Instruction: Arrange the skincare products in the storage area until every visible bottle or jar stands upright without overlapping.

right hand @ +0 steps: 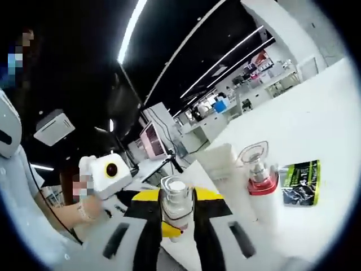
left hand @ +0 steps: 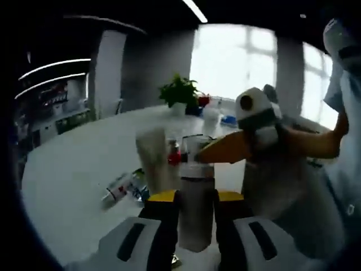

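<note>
Overhead, ceiling striplights; both tongs clamp bottles above white table

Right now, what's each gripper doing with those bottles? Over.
Left gripper shut on white bottle. Right gripper shut on clear-capped bottle. Red-collared pump bottle upright; small tube lying flat on table.

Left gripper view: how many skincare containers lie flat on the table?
1: a small tube lies flat on the white table, left of the bottle in the tongs. Others may be hidden behind the upright containers.
</note>
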A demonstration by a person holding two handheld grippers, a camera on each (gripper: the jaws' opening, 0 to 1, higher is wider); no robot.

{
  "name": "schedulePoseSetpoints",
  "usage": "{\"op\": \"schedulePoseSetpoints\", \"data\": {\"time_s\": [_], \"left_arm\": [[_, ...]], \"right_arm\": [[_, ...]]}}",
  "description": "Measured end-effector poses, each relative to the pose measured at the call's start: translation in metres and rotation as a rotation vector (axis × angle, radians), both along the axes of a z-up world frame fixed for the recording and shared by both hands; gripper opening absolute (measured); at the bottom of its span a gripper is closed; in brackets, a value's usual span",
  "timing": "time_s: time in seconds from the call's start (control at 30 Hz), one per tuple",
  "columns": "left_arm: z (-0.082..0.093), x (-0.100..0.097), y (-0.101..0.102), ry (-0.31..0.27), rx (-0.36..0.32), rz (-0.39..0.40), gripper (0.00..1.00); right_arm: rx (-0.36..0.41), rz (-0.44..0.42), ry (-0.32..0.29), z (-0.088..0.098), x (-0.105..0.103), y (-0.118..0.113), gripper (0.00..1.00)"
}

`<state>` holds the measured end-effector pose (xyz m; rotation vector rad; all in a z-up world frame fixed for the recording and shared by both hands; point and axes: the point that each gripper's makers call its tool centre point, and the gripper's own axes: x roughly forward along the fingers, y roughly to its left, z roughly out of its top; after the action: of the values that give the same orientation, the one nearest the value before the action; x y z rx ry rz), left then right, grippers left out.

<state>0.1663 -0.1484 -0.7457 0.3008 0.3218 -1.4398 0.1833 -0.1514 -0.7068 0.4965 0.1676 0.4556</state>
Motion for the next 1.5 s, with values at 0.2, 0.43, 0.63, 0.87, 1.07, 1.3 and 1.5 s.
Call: {"op": "schedulePoseSetpoints", "data": {"time_s": [0.2, 0.43, 0.63, 0.87, 1.07, 1.3, 1.5], "left_arm": [[-0.006, 0.012, -0.001, -0.186, 0.081, 0.111, 0.22], [-0.007, 0.023, 0.006, -0.354, 0.144, 0.182, 0.20], [-0.009, 0.026, 0.009, -0.322, 0.122, 0.139, 0.19], [-0.013, 0.039, 0.011, -0.082, 0.015, 0.153, 0.19], [-0.004, 0.035, 0.016, 0.230, -0.156, 0.112, 0.19], [-0.007, 0.016, 0.009, 0.321, -0.150, 0.008, 0.19], [-0.011, -0.009, 0.007, 0.351, -0.115, -0.109, 0.19]], "right_arm": [[-0.001, -0.092, 0.012, -0.002, 0.004, -0.001, 0.20], [0.142, -0.113, 0.059, -0.006, 0.002, 0.002, 0.20], [0.119, -0.050, 0.035, -0.005, -0.001, 0.006, 0.20], [-0.031, 0.034, -0.007, -0.006, -0.001, -0.006, 0.20], [-0.091, 0.090, -0.011, -0.008, -0.005, -0.018, 0.24], [-0.039, 0.166, -0.058, 0.001, -0.001, 0.000, 0.27], [0.054, 0.234, -0.071, 0.003, -0.004, 0.013, 0.33]]}}
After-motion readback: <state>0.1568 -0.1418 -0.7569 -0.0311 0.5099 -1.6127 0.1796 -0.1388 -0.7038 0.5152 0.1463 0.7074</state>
